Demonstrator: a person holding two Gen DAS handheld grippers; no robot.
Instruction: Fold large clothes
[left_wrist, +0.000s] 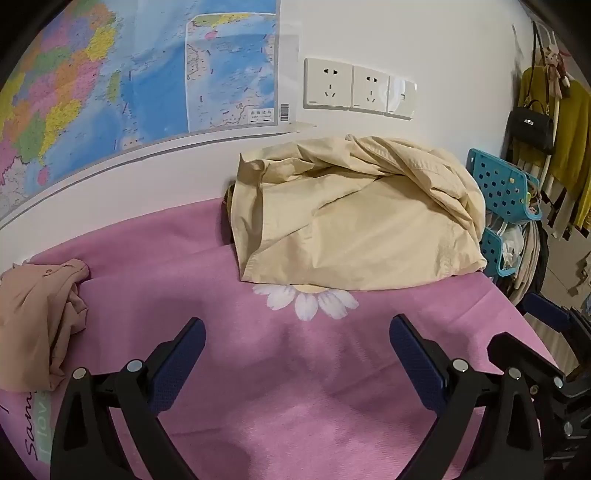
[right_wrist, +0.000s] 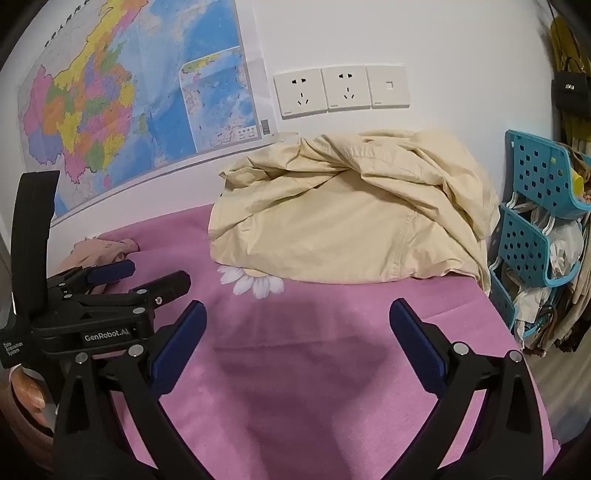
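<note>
A crumpled cream garment (left_wrist: 362, 221) (right_wrist: 343, 221) lies in a heap at the back of the pink cloth-covered table (left_wrist: 258, 387) (right_wrist: 295, 387), against the wall and over part of a printed daisy (left_wrist: 306, 299). A smaller peach garment (left_wrist: 40, 314) (right_wrist: 99, 249) is bunched at the left edge. My left gripper (left_wrist: 297, 332) (right_wrist: 160, 271) hovers open above the bare pink cloth, short of the cream heap. Beside it on the right, my right gripper (right_wrist: 299, 314) (left_wrist: 509, 321) is also open with nothing between its fingers.
A map (left_wrist: 110, 74) and wall sockets (left_wrist: 354, 88) are on the wall behind. A blue perforated rack (left_wrist: 502, 192) (right_wrist: 535, 177) stands off the table's right edge, with hanging clothes and a black bag (left_wrist: 532, 125) beyond. A hand (right_wrist: 26, 391) shows at lower left.
</note>
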